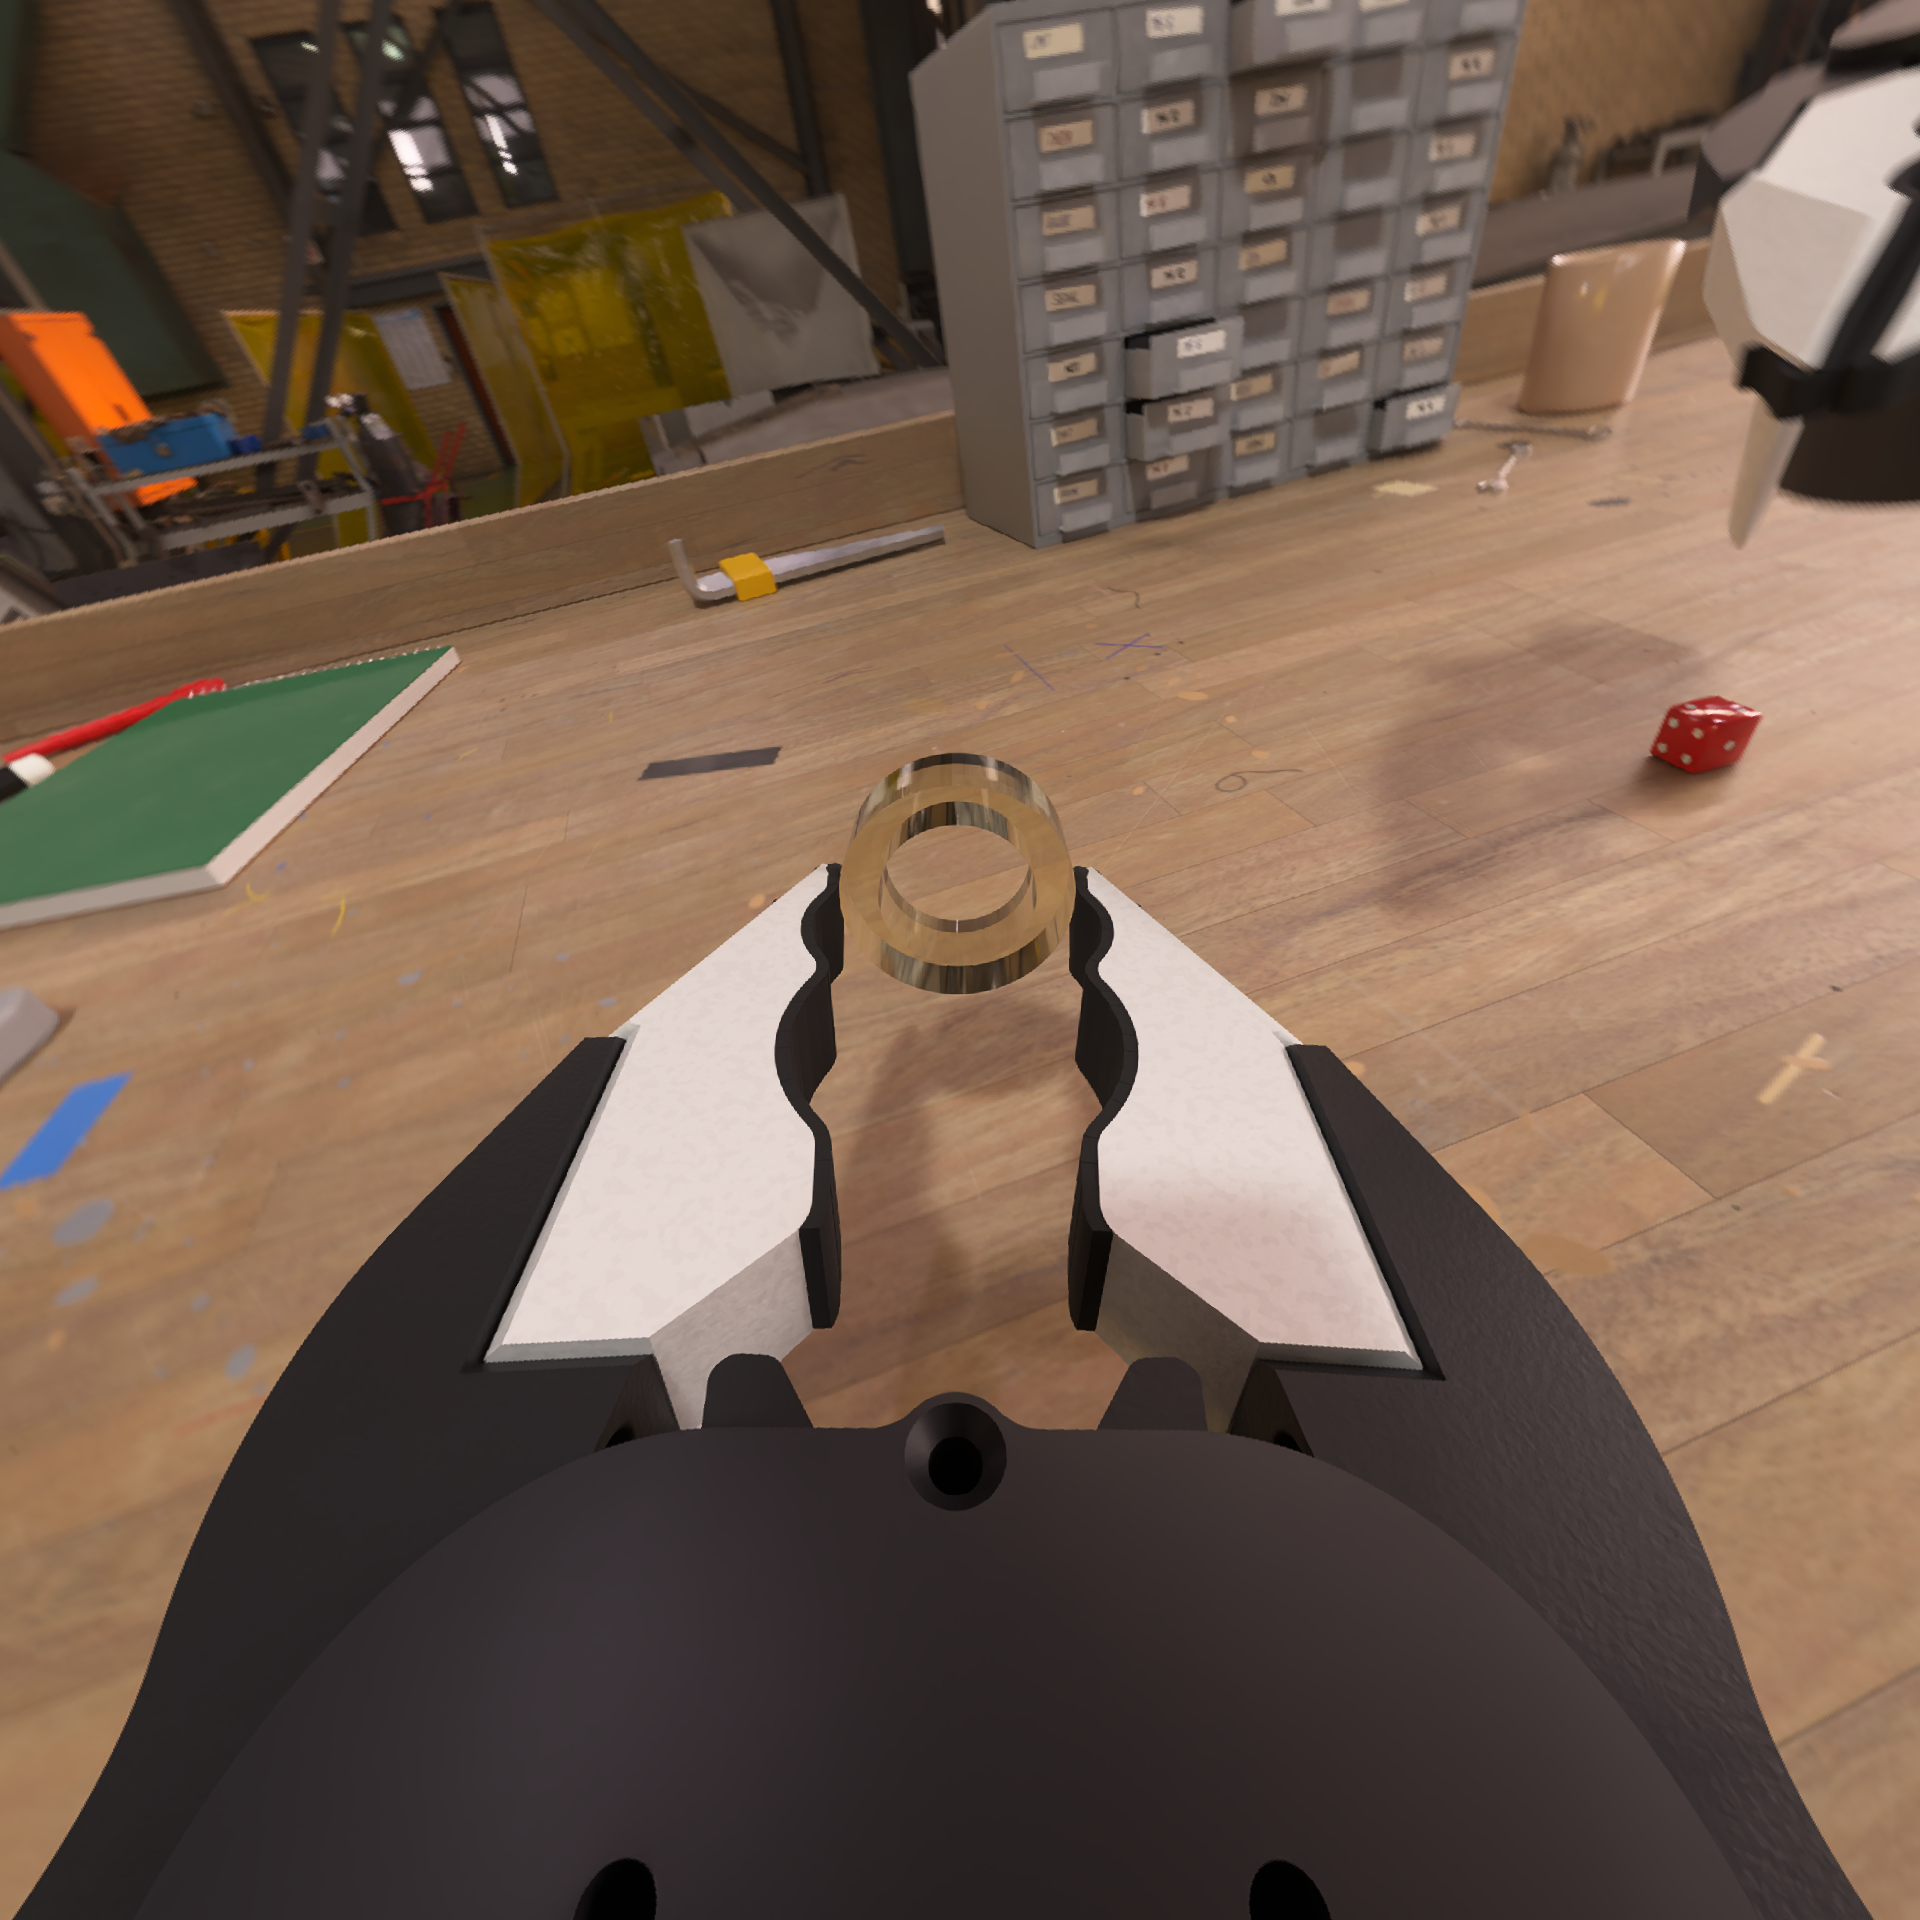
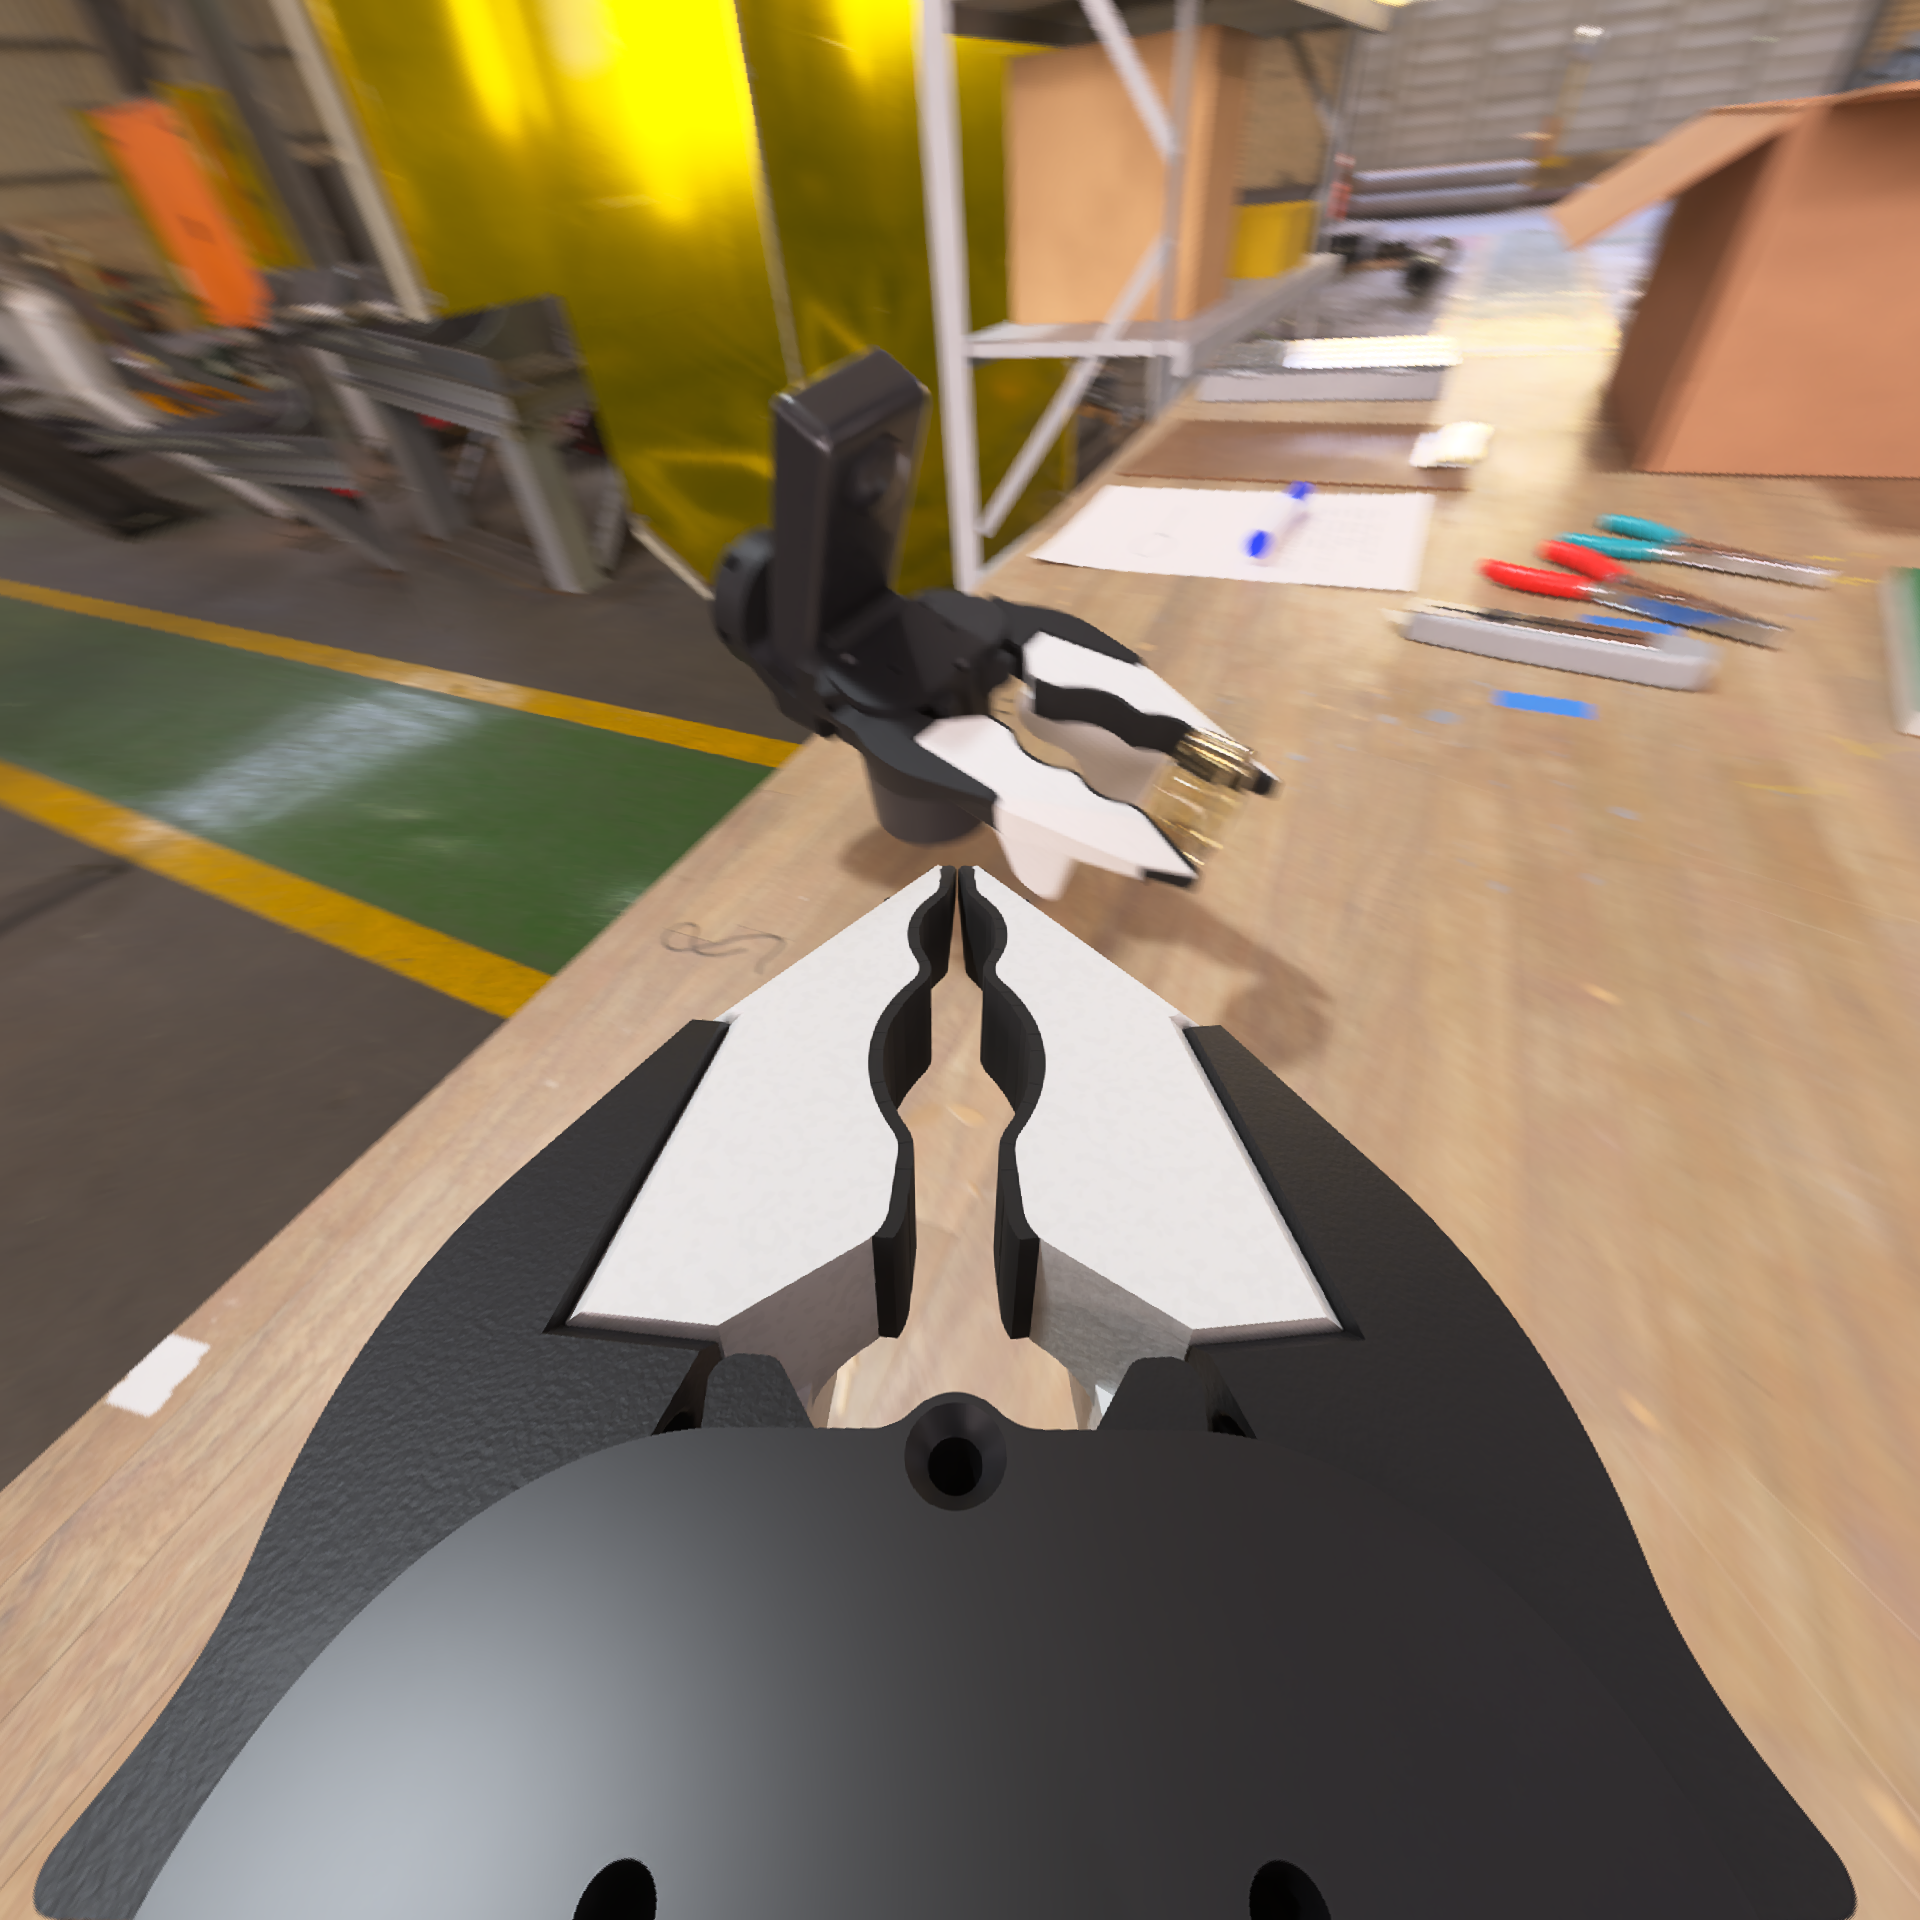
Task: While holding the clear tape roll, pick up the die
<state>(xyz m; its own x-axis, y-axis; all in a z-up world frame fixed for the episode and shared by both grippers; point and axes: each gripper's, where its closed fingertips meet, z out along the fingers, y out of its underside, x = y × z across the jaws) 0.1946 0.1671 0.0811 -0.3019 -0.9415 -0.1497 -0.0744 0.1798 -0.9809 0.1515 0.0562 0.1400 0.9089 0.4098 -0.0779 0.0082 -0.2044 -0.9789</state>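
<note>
My left gripper (image 1: 956,894) is shut on the clear tape roll (image 1: 956,940) and holds it by its sides above the wooden bench; the roll's hole faces the camera. The red die (image 1: 1704,736) with white dots lies on the bench to the right and a little farther off. My right gripper (image 1: 1756,520) hangs above and beyond the die at the upper right. In the right wrist view my right gripper (image 2: 956,878) is shut and empty, its tips touching. That view also shows the left gripper (image 2: 1221,826) holding the tape roll (image 2: 1205,790). The die is not in the right wrist view.
A green notebook (image 1: 197,779) with a red-handled tool (image 1: 114,717) lies left. A hex key with a yellow tag (image 1: 790,569), a grey drawer cabinet (image 1: 1226,260) and a tan cup (image 1: 1595,327) stand behind. Screwdrivers (image 2: 1621,577), paper with a blue pen (image 2: 1247,535) and a cardboard box (image 2: 1787,301) lie farther off.
</note>
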